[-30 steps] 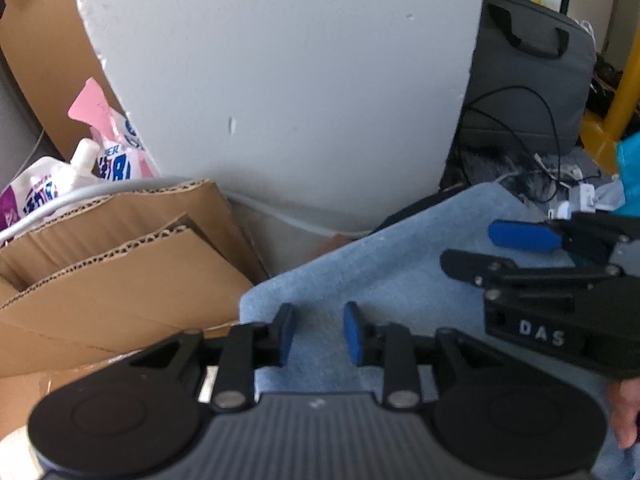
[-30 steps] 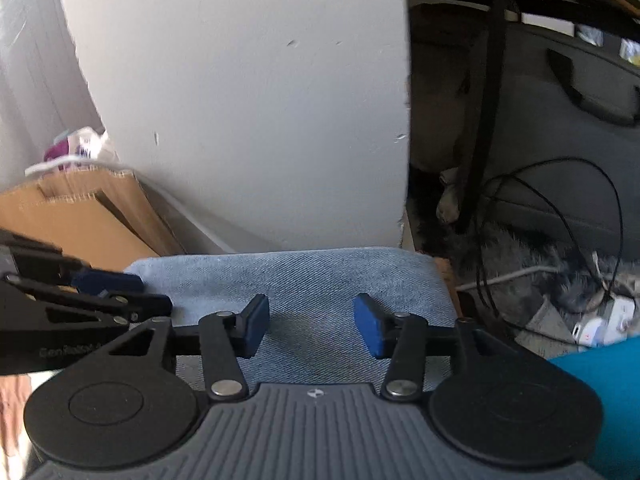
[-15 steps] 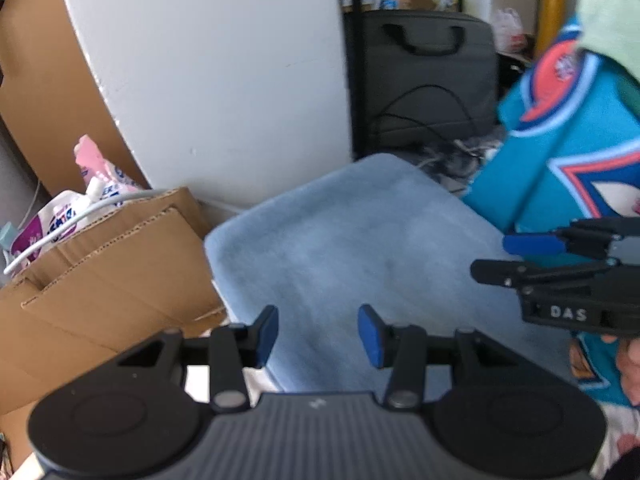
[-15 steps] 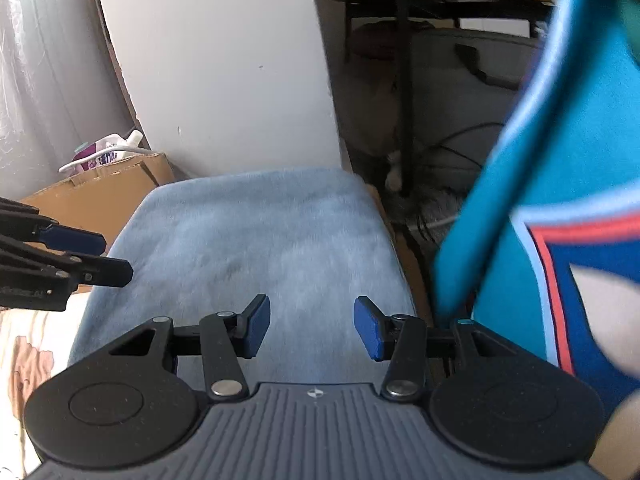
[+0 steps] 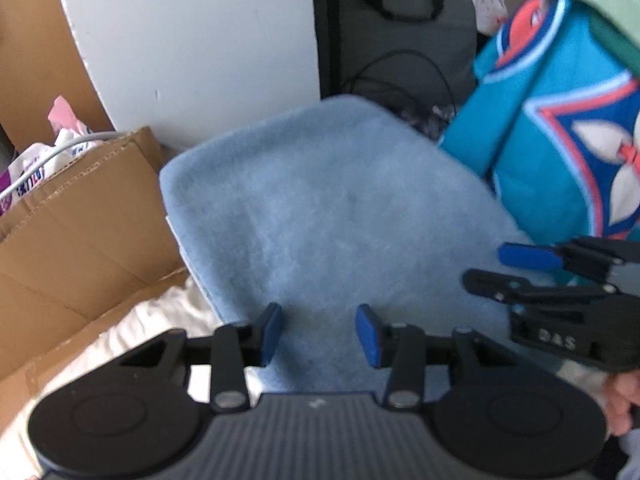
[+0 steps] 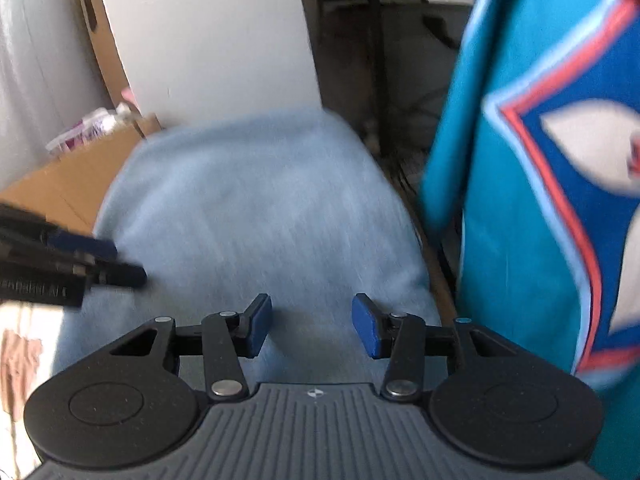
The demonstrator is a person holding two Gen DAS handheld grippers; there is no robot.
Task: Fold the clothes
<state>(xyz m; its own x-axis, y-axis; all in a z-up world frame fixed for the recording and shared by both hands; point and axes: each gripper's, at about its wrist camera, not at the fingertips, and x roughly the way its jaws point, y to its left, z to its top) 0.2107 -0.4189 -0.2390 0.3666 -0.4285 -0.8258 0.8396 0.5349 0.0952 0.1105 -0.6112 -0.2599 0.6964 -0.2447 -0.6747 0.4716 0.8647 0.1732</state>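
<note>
Two grippers hover low over a pale blue cloth point(image 5: 332, 208), the left gripper point(image 5: 318, 334) and the right gripper point(image 6: 306, 326) side by side, each with its jaws apart and nothing between them. The cloth lies spread flat with smooth rounded far corners, its near part passing under both tools. Just right of it hangs or stands a teal jersey point(image 6: 532, 184), touching or overlapping the cloth's right edge; which, the blur hides.

Whether the cloth is already a finished fold or a piece laid out for folding, these views would fit either.

Risks, as I judge them: the cloth looks thick, soft and napped like fleece or terry, so a pinch could take only the top layer and drag the rest askew. Its left edge sits by a cardboard box point(image 5: 80, 216) and rumpled cream fabric point(image 5: 152, 328), where a sweep could snag or pick up the wrong piece. The jersey looks slick and thin, with bold red, white and blue trim, and could slide onto the cloth if brushed. Cables point(image 5: 400, 80) lie beyond the far edge, near a grey bag point(image 5: 400, 28).
</note>
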